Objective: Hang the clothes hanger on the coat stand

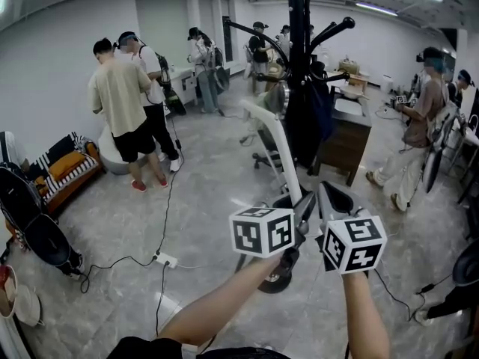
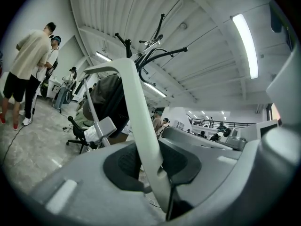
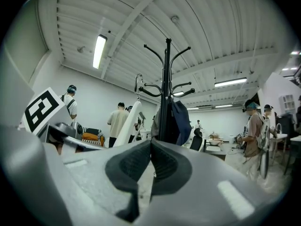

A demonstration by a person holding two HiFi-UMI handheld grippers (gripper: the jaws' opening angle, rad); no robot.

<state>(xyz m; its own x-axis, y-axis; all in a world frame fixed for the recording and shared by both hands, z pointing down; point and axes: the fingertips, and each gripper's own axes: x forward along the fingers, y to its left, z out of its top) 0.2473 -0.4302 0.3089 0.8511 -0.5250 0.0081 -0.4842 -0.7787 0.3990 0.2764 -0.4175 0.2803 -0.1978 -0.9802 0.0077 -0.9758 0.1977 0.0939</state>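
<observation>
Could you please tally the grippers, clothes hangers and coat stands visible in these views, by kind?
Grippers: 2, the left gripper and the right gripper
Clothes hanger: 1
Coat stand: 1
Total: 4

The right gripper (image 3: 150, 149) had its jaws closed together, with nothing between them. Beyond them stood the black coat stand (image 3: 167, 79), with a dark blue garment (image 3: 182, 121) hanging on it. The white hanger (image 3: 127, 125) rose just left of the pole, its hook near a lower arm.
</observation>
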